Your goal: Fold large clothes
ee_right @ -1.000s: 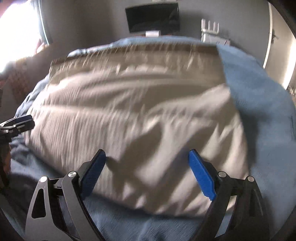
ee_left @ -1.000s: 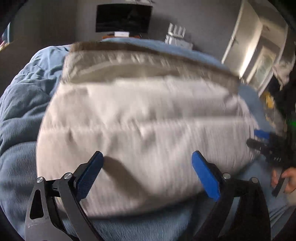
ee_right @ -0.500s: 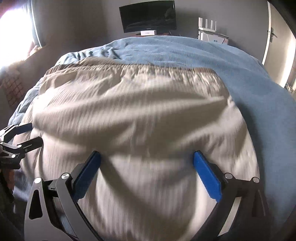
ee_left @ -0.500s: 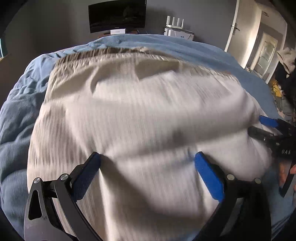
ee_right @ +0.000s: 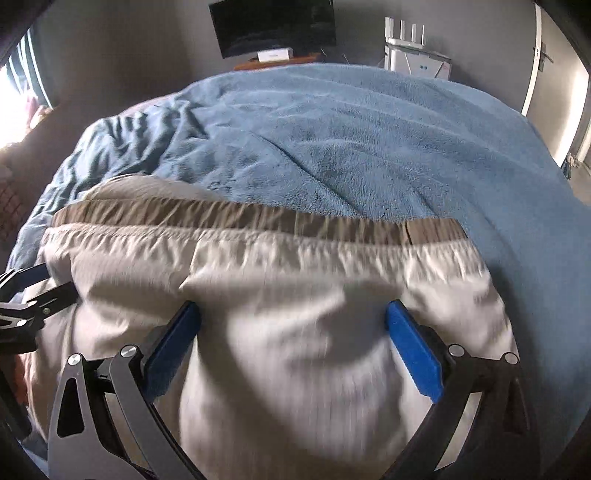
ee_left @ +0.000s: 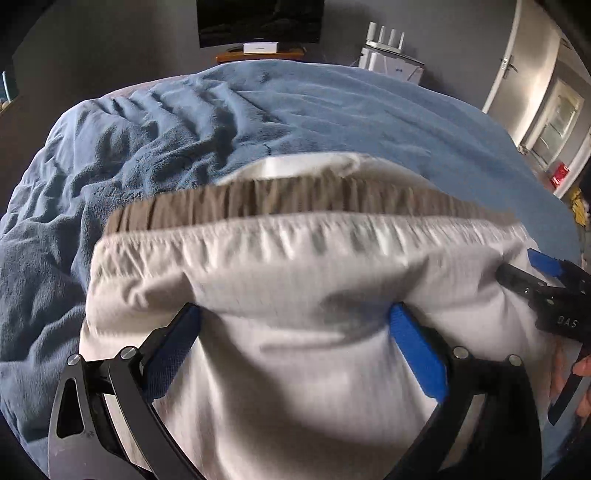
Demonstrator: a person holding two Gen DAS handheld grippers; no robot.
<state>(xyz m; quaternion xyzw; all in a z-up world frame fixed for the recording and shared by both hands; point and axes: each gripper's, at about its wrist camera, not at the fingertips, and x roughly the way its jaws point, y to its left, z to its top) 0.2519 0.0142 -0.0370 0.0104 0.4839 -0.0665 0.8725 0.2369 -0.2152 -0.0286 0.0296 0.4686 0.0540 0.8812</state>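
A large white garment [ee_left: 295, 295] with a gathered elastic waistband and brown inner band [ee_left: 280, 203] lies on a blue fleece blanket [ee_left: 184, 140]; it also shows in the right wrist view [ee_right: 295, 288]. My left gripper [ee_left: 293, 325] is open, its blue pads wide apart with the cloth bunched between and over them. My right gripper [ee_right: 291, 321] is open the same way over the cloth. The right gripper shows at the right edge of the left wrist view [ee_left: 543, 280]; the left gripper shows at the left edge of the right wrist view [ee_right: 29, 291].
The blanket covers a bed [ee_right: 369, 140] that stretches ahead. A dark TV [ee_left: 258, 22] and a white router [ee_left: 388, 55] stand by the far grey wall. A door [ee_left: 554, 103] is at the right; a bright window [ee_right: 14, 92] at the left.
The garment has slid toward me across the bed, and much bare blanket now shows beyond the waistband. Both grippers stay open with cloth between the pads.
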